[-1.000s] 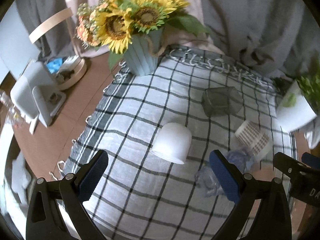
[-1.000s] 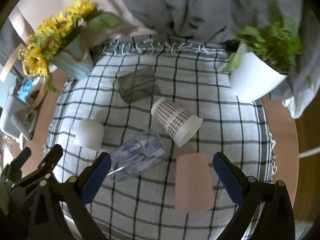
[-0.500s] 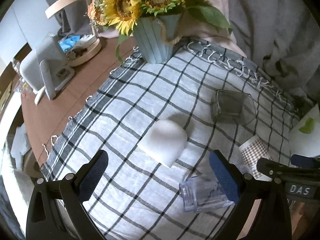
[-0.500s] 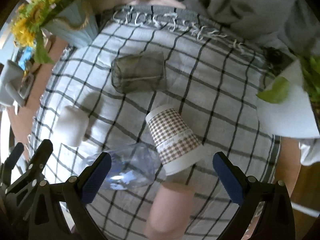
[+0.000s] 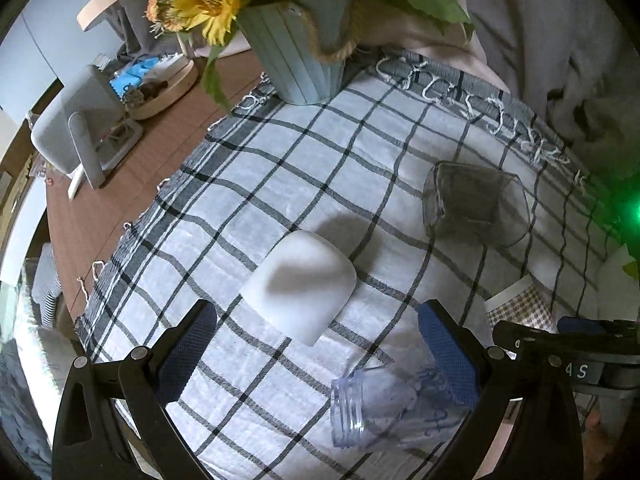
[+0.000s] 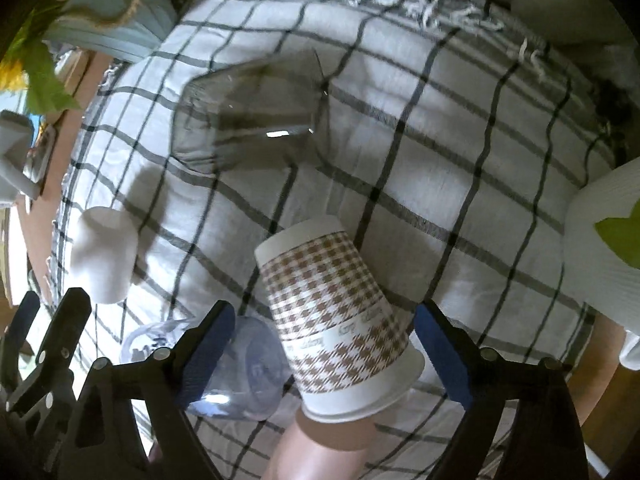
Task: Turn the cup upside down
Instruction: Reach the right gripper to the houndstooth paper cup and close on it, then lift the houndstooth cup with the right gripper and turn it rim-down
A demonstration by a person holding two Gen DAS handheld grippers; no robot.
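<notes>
Several cups lie on their sides on a checked cloth [image 5: 352,152]. A white cup [image 5: 300,284] lies just ahead of my open left gripper [image 5: 316,354], with a clear plastic cup [image 5: 384,412] by its right finger. A brown checked paper cup [image 6: 336,316] lies between the fingers of my open right gripper [image 6: 324,348], not touched. A pink cup [image 6: 320,452] lies below it. A smoky glass tumbler [image 6: 252,116] lies farther back; it also shows in the left wrist view [image 5: 476,204].
A blue vase of sunflowers [image 5: 300,56] stands at the cloth's far left corner. A white plant pot [image 6: 604,236] stands at the right. A wooden table [image 5: 120,184] with a white device [image 5: 76,128] and a round tray [image 5: 160,84] lies left of the cloth.
Both grippers have moved forward and down toward the cups. The paper cup now lies between the right gripper's fingers; the white cup is closer to the left gripper.
</notes>
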